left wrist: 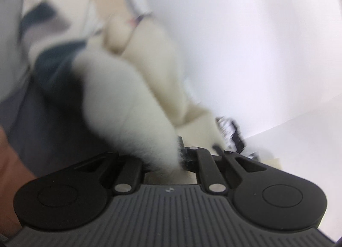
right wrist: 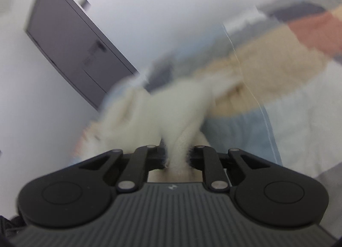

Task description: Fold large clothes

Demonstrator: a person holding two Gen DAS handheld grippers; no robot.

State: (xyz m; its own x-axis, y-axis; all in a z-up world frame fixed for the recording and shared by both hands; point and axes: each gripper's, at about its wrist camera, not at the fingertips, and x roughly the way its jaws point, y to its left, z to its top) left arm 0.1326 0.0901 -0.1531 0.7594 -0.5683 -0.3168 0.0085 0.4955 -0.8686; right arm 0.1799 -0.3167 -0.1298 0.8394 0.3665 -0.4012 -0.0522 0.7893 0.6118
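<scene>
A fluffy cream garment (left wrist: 128, 101) with a smoother beige inner side (left wrist: 158, 59) fills the middle of the blurred left wrist view. My left gripper (left wrist: 181, 158) is shut on a fold of it, and the fleece bunches out from between the jaws. In the right wrist view the same cream fleece (right wrist: 171, 110) runs up and away from my right gripper (right wrist: 178, 158), which is shut on a narrow pinch of it. A beige stretch of the garment (right wrist: 260, 69) spreads to the right. Both fingertip pairs are hidden in the fleece.
A patchwork cover (right wrist: 310, 31) in blue, red and tan lies under the garment at the right. A dark grey door (right wrist: 70, 50) stands in a white wall at the left. Dark blue and grey cloth (left wrist: 51, 71) lies left of the fleece; a hand (left wrist: 10, 161) shows at the left edge.
</scene>
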